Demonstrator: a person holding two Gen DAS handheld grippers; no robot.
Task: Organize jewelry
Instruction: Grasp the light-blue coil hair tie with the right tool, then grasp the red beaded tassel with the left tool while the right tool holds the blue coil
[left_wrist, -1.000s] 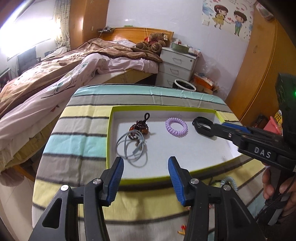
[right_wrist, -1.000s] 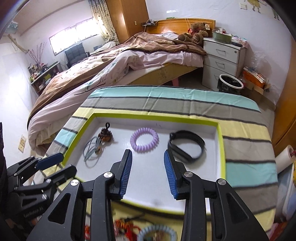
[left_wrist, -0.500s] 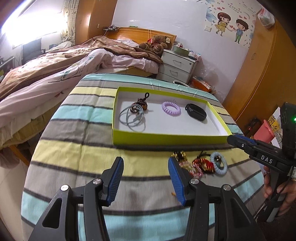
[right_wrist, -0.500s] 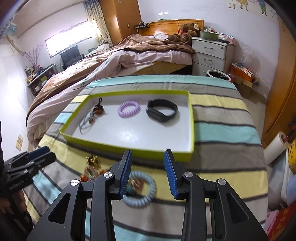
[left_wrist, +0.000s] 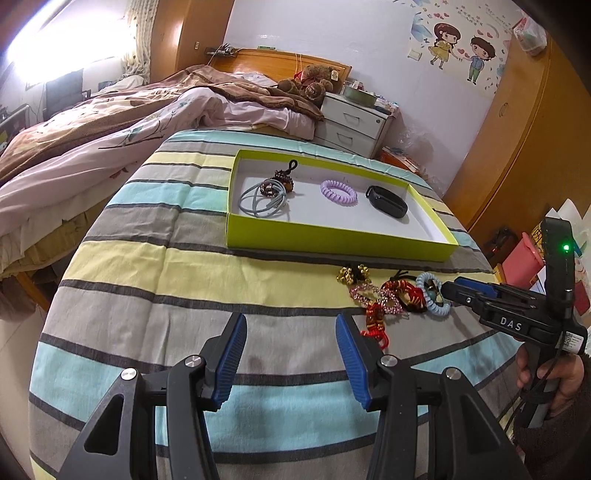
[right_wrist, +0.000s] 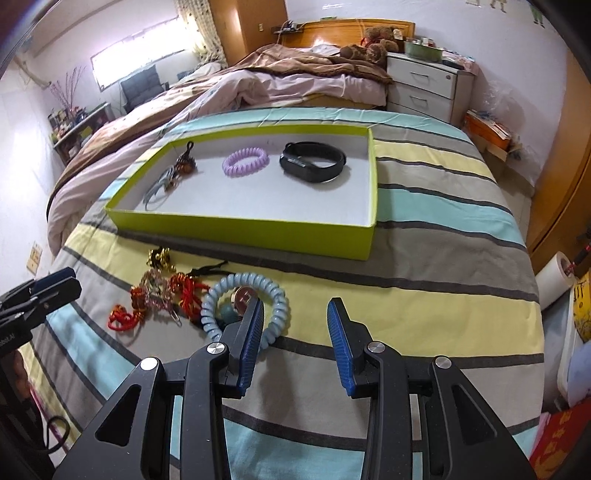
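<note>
A lime-green tray (left_wrist: 332, 244) (right_wrist: 240, 229) on the striped cloth holds grey-blue hair ties (left_wrist: 258, 202), a brown beaded charm (left_wrist: 281, 181), a purple coil tie (left_wrist: 338, 192) (right_wrist: 245, 161) and a black wristband (left_wrist: 386, 201) (right_wrist: 314, 162). In front of the tray lies a pile: gold bells (right_wrist: 159, 256), red knotted charms (right_wrist: 184, 290) (left_wrist: 404, 291) and a pale blue coil (right_wrist: 236, 279) (left_wrist: 432, 297). My right gripper (right_wrist: 295, 317) (left_wrist: 448, 290) hangs open just above the coil's right side, holding nothing. My left gripper (left_wrist: 291, 332) (right_wrist: 62, 280) stands open over bare cloth left of the pile.
The striped cloth (left_wrist: 184, 280) covers a table whose edge falls away on the left and right. A bed (left_wrist: 129, 122) and a white nightstand (left_wrist: 352, 123) stand behind it, a wooden wardrobe (left_wrist: 517, 129) at the right. A paper roll (right_wrist: 556, 275) sits on the floor.
Both grippers have drawn back from over the tray to the near side of the table. The loose pile has come into view, and the right gripper now hangs over it. Both stay open.
</note>
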